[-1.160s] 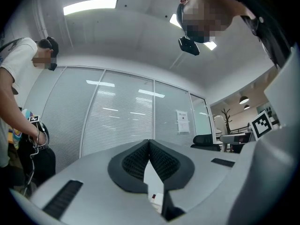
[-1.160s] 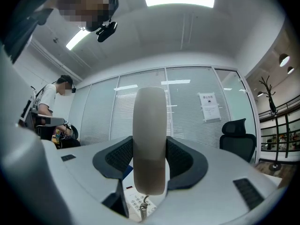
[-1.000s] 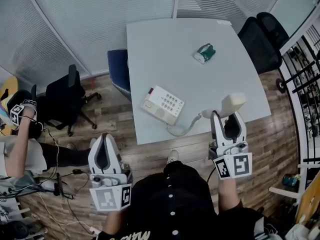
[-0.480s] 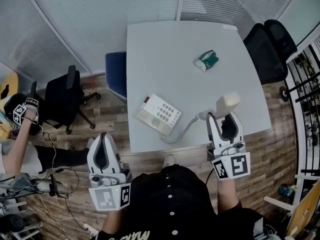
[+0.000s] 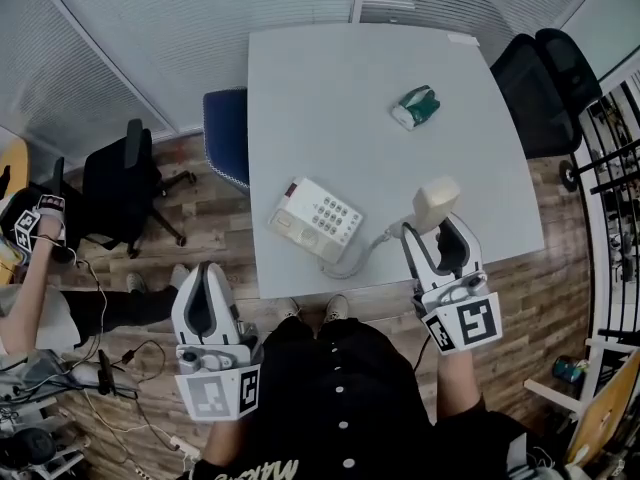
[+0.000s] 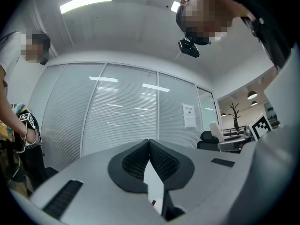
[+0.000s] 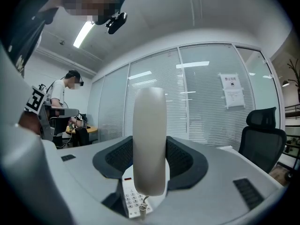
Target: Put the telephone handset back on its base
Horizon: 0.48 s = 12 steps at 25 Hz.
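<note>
Handset (image 5: 436,204): cream, off its base, held in the air over the near-right part of the bench (image 5: 330,98). In the right gripper view it stands upright btwn the two jaws, with both pads pressed on its sides.

Right claw (image 5: 428,232): clenched on the handset's lower half, pointing roughly level. The upper end of the handset sticks out past the tips.

Cord (image 5: 365,253): coiled. It runs from the handset's low end down across the bench to the base.

Base (image 5: 316,218): cream w/ a keypad, flat on the bench near its front edge. It lies skewed, to the left of the handset and apart from it. In the right gripper view the keypad shows below the handset.

Left claw (image 5: 207,270): jaws clenched together w/ nothing btwn them. It is off the bench's left corner and over the wood floor (image 5: 215,213).

Further out: a green packet (image 5: 414,107) lies on the bench's far-right part, well apart from the phone. A blue chair (image 5: 225,138) sits at the bench's left edge and a black chair (image 5: 540,78) at its right corner. A 2nd black chair (image 5: 115,183) and another person's arm (image 5: 30,268) are at far left.
</note>
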Each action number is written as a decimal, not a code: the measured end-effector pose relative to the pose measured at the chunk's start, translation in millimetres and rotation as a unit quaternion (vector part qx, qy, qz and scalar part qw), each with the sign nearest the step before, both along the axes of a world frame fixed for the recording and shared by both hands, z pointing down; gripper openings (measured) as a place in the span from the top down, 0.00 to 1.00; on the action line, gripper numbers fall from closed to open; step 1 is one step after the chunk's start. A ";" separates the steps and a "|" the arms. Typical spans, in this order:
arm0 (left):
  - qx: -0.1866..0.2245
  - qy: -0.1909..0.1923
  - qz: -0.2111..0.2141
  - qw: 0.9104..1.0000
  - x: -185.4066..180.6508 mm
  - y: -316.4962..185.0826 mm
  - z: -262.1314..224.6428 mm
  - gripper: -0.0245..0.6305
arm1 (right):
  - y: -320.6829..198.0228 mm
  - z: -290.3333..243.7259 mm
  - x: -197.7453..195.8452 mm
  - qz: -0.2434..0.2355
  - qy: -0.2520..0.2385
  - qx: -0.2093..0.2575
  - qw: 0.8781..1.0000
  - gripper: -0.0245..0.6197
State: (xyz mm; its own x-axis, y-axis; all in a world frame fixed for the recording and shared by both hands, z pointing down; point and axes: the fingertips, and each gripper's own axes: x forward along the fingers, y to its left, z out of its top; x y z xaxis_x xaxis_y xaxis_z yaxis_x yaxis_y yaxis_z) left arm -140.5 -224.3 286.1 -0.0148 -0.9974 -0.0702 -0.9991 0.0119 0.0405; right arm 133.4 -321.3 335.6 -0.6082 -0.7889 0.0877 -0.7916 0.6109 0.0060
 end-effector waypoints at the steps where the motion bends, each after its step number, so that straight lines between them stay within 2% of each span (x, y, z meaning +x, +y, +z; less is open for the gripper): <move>1: 0.000 0.000 0.003 1.000 -3.6 -1.3 0.6 0.94 | 1.0 2.7 -2.4 0.004 0.004 -0.004 1.000 0.60; 4: -0.005 0.003 0.012 1.000 -11.6 -5.1 3.8 0.94 | 6.2 11.2 -10.8 0.008 0.014 -0.017 1.000 0.60; 12: -0.032 0.009 0.013 0.999 -26.8 1.4 15.9 0.94 | 15.5 38.2 -41.2 -0.031 0.057 -0.046 0.997 0.60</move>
State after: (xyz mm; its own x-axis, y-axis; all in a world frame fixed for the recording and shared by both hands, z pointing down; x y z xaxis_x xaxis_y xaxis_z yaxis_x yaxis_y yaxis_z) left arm -167.3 -222.9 301.9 0.0100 -0.9999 -0.0070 -0.9982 -0.0104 0.0583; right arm 92.2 -305.8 373.8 -0.6376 -0.7354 0.2297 -0.7496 0.6610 0.0355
